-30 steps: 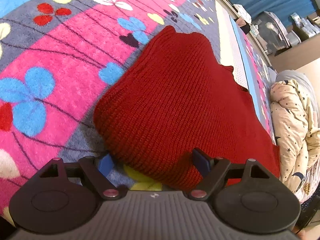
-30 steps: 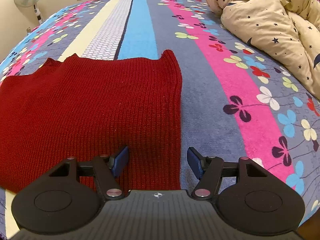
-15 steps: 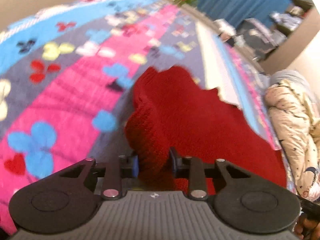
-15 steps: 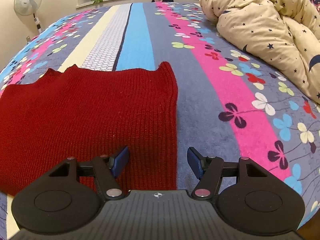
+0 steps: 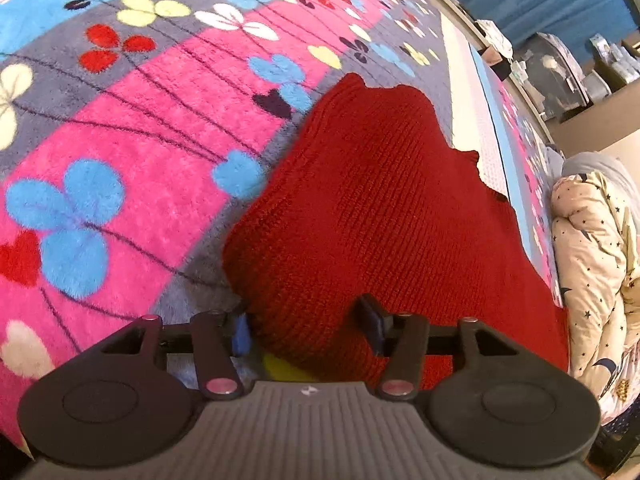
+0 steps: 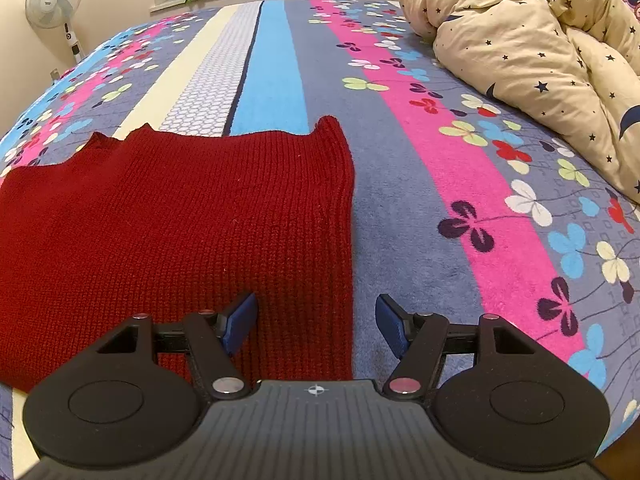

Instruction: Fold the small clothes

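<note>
Left gripper (image 5: 306,326): jaws apart, having just been opening after a brief close. The near left corner of the red knitted garment (image 5: 380,208) lies bunched between them. The left pad sits at the fabric's edge and the right pad rests on top of the knit; neither visibly presses, so this reads as a released or loosened hold, not a clamp.

Right gripper (image 6: 316,326): jaws apart, holding nothing. The garment's (image 6: 180,232) right edge runs between the pads, the left pad over the knit, the right pad over bare blanket.

Garment location: spread on the bed's striped, flower-patterned blanket (image 6: 400,240), directly ahead of both grippers. The right half lies flat and smooth to its far corner. The left near corner is humped and slightly rolled. The far edge shows a notched outline; whether that is a neckline or an existing fold cannot be told.

Beyond: a bundled star-print duvet (image 6: 520,40) lies well apart to the right, a standing fan (image 6: 52,0) at the far left.

Assessment: the task appears early. No completed fold is evident. Both near corners remain to be gripped and carried over, and the left hump wants flattening first.
</note>
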`<state>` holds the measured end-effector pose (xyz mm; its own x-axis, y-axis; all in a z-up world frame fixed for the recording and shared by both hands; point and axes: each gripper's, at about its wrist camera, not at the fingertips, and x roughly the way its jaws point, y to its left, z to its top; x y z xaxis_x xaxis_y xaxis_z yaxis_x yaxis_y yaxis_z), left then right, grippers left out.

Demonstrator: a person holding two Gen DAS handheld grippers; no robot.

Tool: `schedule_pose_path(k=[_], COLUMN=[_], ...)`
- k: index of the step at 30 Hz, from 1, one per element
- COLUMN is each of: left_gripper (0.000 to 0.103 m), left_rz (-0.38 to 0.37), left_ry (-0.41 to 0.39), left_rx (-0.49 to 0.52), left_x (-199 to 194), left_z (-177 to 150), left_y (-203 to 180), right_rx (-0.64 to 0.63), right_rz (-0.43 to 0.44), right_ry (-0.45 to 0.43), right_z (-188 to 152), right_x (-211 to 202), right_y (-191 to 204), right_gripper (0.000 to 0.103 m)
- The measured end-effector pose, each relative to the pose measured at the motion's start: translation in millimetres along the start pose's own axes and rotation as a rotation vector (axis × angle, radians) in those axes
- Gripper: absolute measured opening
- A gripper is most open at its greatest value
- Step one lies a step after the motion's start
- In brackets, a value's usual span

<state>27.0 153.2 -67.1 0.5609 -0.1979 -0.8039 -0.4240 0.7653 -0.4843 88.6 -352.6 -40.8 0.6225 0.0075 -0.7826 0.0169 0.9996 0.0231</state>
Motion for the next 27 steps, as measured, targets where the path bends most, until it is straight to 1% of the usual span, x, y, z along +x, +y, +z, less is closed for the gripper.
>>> schedule_pose_path(k=[2, 3, 5, 7, 9, 11, 12, 14, 16, 18, 20, 21, 22, 23, 25, 27], left_gripper=[0.049, 0.046, 0.035, 0.028, 0.026, 0.023, 0.023, 0.021, 0.020, 0.020, 0.020, 0.020, 0.019, 0.019, 0.020, 0.026], left_rz=[-0.001, 0.006, 0.013, 0.026, 0.046, 0.077, 0.089, 0.080, 0.045, -0.010, -0.072, -0.096, -0.118, -0.136, -0.170, -0.177], left_ry=[-0.007, -0.016, -0.040, -0.073, -0.113, -0.164, -0.209, -0.305, -0.401, -0.456, -0.483, -0.492, -0.484, -0.460, -0.352, -0.238], left_rx=[0.031, 0.068, 0.108, 0.154, 0.206, 0.272, 0.326, 0.442, 0.583, 0.741, 0.937, 1.031, 1.113, 1.168, 1.273, 1.333], left_x=[1.1, 0.0, -3.4, -9.1, -17.2, -29.0, -38.2, -56.2, -70.2, -73.2, -62.6, -52.1, -38.2, -24.6, 16.6, 51.9], left_z=[-1.5, -2.0, -2.4, -3.4, -6.6, -11.4, -15.5, -27.1, -50.6, -85.6, -138.1, -166.9, -195.3, -218.2, -264.5, -288.2], left_y=[-2.8, -5.8, -10.0, -16.2, -27.4, -48.3, -67.6, -108.9, -164.2, -218.4, -272.2, -292.2, -308.5, -318.8, -335.5, -339.5], right_rx=[0.001, 0.005, 0.025, 0.055, 0.105, 0.179, 0.217, 0.273, 0.337, 0.404, 0.452, 0.474, 0.498, 0.516, 0.545, 0.558], right_rz=[0.002, 0.003, 0.001, -0.027, -0.045, -0.046, -0.057, -0.085, -0.106, -0.106, -0.105, -0.105, -0.104, -0.100, -0.088, -0.052], right_ry=[-0.004, -0.008, -0.029, -0.088, -0.152, -0.209, -0.235, -0.272, -0.314, -0.372, -0.435, -0.470, -0.508, -0.537, -0.574, -0.559], right_z=[0.1, 0.3, 1.2, 4.7, 8.6, 10.5, 10.7, 10.3, 8.2, 5.1, -0.1, -2.2, -4.6, -7.2, -10.6, -11.1], right_x=[-0.5, -1.1, -5.7, -17.0, -29.7, -41.2, -46.7, -53.7, -60.9, -69.2, -79.9, -84.9, -90.2, -94.5, -98.3, -94.6], right_y=[-0.4, -1.2, -3.3, -9.0, -20.6, -38.1, -48.4, -65.6, -84.1, -101.8, -115.8, -122.7, -129.1, -134.6, -145.1, -152.8], right_gripper=[0.067, 0.067, 0.065, 0.060, 0.059, 0.059, 0.059, 0.059, 0.060, 0.060, 0.060, 0.060, 0.060, 0.060, 0.060, 0.060])
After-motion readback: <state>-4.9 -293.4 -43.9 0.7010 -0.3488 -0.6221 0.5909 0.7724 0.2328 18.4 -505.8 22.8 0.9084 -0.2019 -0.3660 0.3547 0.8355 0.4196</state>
